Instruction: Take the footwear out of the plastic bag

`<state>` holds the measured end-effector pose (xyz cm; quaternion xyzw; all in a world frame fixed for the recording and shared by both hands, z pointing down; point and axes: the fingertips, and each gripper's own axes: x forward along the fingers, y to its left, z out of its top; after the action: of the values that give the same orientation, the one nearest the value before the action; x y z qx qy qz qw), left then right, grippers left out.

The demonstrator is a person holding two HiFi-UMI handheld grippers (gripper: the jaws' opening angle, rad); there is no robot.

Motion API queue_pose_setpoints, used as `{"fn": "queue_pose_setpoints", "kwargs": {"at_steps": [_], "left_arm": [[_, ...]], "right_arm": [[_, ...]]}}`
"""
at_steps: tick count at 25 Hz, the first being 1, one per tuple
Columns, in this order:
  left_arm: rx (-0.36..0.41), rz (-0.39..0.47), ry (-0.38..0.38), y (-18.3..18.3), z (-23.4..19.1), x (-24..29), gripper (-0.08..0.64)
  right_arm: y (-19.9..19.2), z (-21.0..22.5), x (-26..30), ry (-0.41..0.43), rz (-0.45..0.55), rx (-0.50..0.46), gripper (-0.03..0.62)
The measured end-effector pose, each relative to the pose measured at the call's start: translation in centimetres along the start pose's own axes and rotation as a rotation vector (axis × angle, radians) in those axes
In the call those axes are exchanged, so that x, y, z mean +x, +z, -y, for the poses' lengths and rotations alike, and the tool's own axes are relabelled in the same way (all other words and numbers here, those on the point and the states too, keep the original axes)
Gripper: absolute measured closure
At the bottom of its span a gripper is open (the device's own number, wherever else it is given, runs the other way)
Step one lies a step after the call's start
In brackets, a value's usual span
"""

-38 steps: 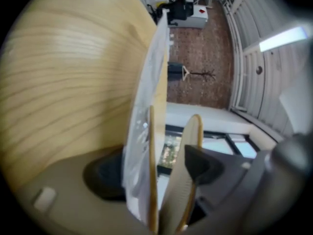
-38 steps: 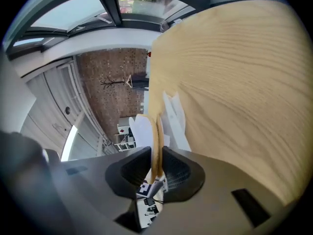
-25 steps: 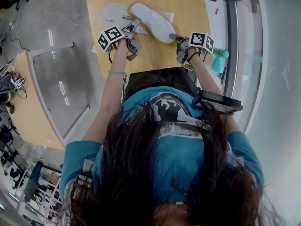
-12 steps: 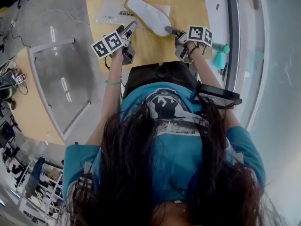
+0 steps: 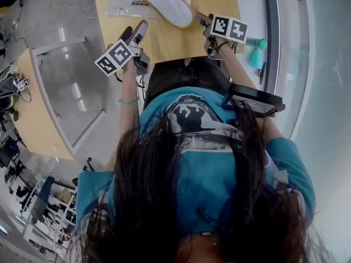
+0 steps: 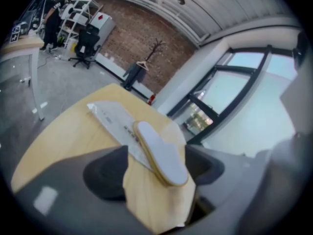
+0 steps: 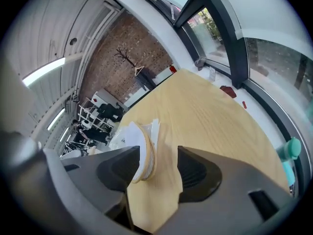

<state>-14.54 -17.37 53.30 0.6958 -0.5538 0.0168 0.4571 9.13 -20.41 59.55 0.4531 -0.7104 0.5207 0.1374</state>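
- Brick wall and tall windows close off the room behind a pale wooden table, which fills the 12 o'clock part of the head view; a glass-topped desk stands off at 9 o'clock
- the white slipper lies sole up on the far half of the table, out of the plastic bag; the bag is flat and printed, spreading from under the slipper towards 9 o'clock, with one corner showing on its 3 o'clock side
- the left gripper is held above the near table edge at about 11 o'clock from the person's head, tilted downward; its jaws stand wide apart and grasp nothing (through the gap its own view shows only bare tabletop, with the slipper and bag further on)
- the right gripper sits at about 1 o'clock, its tips just beside the slipper's nearer end; its jaws have just been opening and now stand released, pads clear of the slipper; in its own view the slipper's end, seen on edge, shows in the gap close to the jaw on the 9 o'clock side, and whether it touches that jaw I cannot tell
- a teal object rests by the window frame at 3 o'clock of the right gripper
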Motion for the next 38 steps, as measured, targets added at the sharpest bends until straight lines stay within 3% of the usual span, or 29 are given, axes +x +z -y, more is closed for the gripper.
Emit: {"fn": "queue_pose_setpoints", "kwargs": {"at_steps": [7, 12, 18, 21, 25, 31, 32, 38], "left_arm": [[-0.064, 0.145, -0.022, -2.4, 2.6, -3.6, 0.212], [-0.022, 0.192, 0.026, -4.9, 2.1, -6.8, 0.252], [-0.002, 0.238, 0.064, -7.0, 0.5, -11.2, 0.321], [0.009, 0.258, 0.088, -6.4, -1.2, -13.4, 0.321], [0.092, 0.297, 0.125, -5.2, -0.8, -15.3, 0.338], [0.291, 0.390, 0.208, -3.0, 0.6, -18.2, 0.524], [0.303, 0.406, 0.208, -2.8, 0.5, -18.9, 0.558], [0.376, 0.431, 0.140, -3.3, -1.4, -25.0, 0.560]], "right_arm": [[-0.9, -1.5, -3.8, 0.200, -0.007, -0.067, 0.371], [-2.5, -2.3, -5.3, 0.236, -0.006, -0.190, 0.373], [-4.4, -3.7, -5.7, 0.297, -0.005, -0.169, 0.380], [-6.3, -6.1, -5.3, 0.317, -0.039, -0.238, 0.385], [-7.5, -8.2, -5.6, 0.371, -0.062, -0.245, 0.403], [-6.7, -9.0, -6.2, 0.374, -0.037, -0.232, 0.466], [-6.7, -9.2, -6.4, 0.371, -0.028, -0.227, 0.474], [-11.7, -12.8, -8.5, 0.353, 0.023, -0.184, 0.489]]}}
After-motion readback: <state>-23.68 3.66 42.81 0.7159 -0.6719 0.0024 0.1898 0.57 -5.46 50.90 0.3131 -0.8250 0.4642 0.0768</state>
